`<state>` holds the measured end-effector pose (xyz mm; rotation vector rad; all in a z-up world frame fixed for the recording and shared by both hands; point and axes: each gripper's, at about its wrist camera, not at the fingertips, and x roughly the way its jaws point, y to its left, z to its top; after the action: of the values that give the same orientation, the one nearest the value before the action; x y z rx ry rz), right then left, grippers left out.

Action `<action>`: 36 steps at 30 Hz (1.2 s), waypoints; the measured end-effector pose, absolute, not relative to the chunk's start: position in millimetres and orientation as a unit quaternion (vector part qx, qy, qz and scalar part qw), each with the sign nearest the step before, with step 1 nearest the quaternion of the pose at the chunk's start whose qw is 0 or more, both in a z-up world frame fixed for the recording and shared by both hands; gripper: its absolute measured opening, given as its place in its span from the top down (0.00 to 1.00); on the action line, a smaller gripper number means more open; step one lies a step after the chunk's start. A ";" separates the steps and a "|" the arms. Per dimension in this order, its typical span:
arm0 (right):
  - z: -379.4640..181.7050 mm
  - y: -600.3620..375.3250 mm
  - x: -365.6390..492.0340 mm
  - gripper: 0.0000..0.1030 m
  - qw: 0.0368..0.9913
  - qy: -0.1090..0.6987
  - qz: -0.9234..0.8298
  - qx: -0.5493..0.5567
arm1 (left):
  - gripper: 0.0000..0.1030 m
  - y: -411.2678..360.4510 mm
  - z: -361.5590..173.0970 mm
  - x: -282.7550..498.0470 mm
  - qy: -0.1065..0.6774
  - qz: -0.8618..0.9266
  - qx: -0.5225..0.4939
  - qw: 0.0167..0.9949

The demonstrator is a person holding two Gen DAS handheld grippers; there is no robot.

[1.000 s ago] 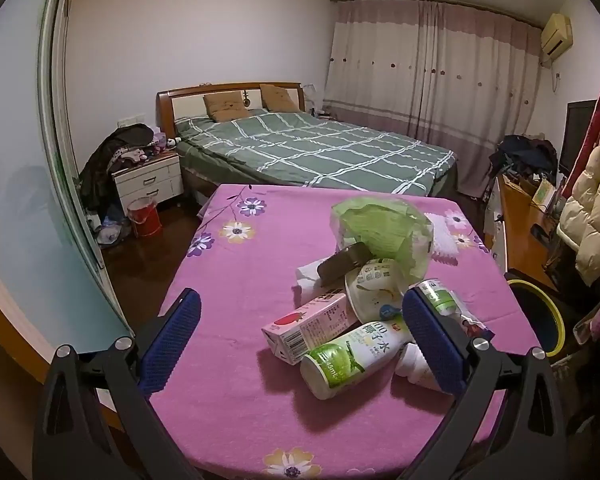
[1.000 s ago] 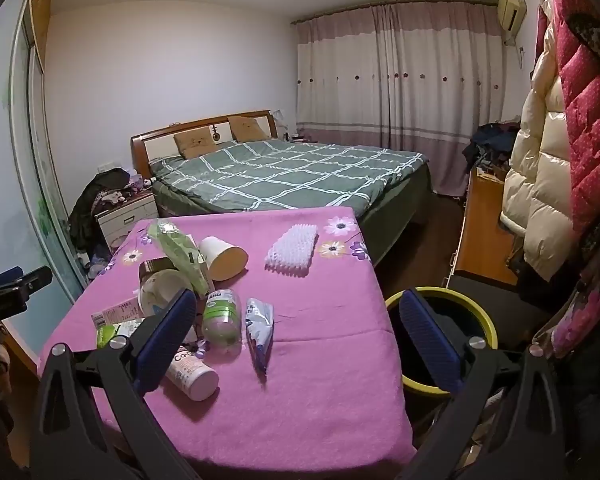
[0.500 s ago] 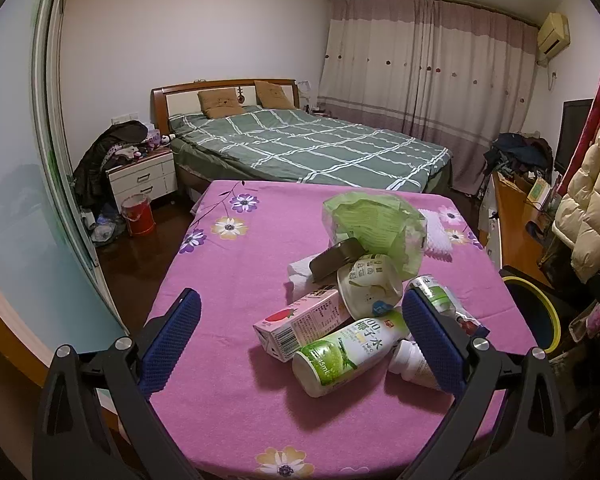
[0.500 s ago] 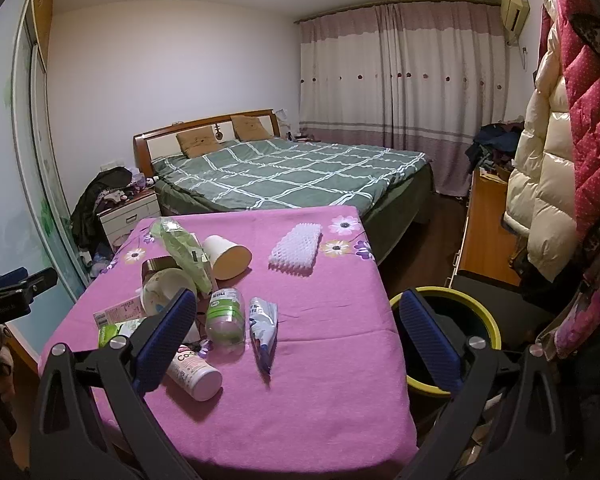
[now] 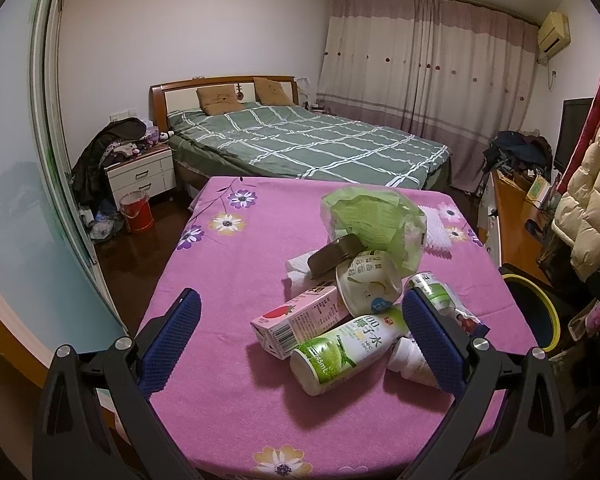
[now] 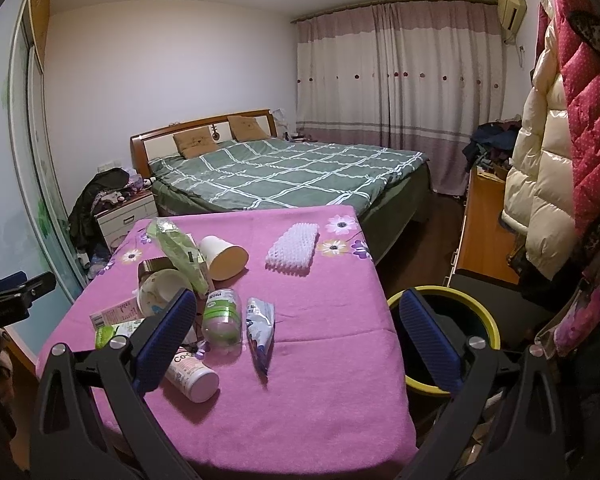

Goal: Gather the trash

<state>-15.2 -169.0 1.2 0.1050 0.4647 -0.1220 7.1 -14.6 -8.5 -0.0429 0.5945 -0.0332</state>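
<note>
Our left gripper point(image 5: 300, 332) had its blue pads spread wide and empty, hanging above the near edge of the pink table point(image 5: 228, 280); our right gripper point(image 6: 296, 334) was spread just as wide and held nothing either.

Between the left pads lay the trash heap: a green-labelled bottle point(image 5: 340, 348) on its side, nearest us, touching a strawberry milk carton point(image 5: 300, 320) and a white bottle point(image 5: 410, 362). Just behind the green-labelled bottle leaned a round paper lid point(image 5: 366, 286), a crumpled green bag point(image 5: 374, 222) and a clear bottle point(image 5: 434, 292). In the right view a tipped paper cup point(image 6: 224, 258) and a small foil packet point(image 6: 260, 326) lay beyond and beside the heap, and a white foam net point(image 6: 294, 246) sat well apart from it.

We judged that collecting had not yet begun: nothing was gripped, and the yellow-rimmed bin point(image 6: 476, 320) stood on the floor off the table's right side. The next move called for lowering one gripper over an outer piece and closing on it. The pieces leaned on one another, so lifting one could roll its neighbours toward the edge.

The green bed point(image 6: 292, 172) stood beyond the table, out of the way.
</note>
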 end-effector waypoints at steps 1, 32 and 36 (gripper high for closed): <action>1.0 -169.2 -15.1 0.06 0.970 0.231 -0.060 0.052 | 0.03 -13.9 -8.5 7.0 0.293 -0.016 -0.022 0.956; -2.7 -167.3 -11.6 0.06 0.969 0.236 -0.058 0.053 | 0.03 -10.5 -9.7 6.4 0.294 -0.014 -0.021 0.955; -3.0 -166.6 -11.4 0.06 0.969 0.236 -0.058 0.052 | 0.03 -9.6 -11.3 6.2 0.296 -0.014 -0.021 0.955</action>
<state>-11.4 -166.6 -3.0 0.1061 0.4767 -0.1170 6.2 -9.6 -11.3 -0.0429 0.6019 -0.0286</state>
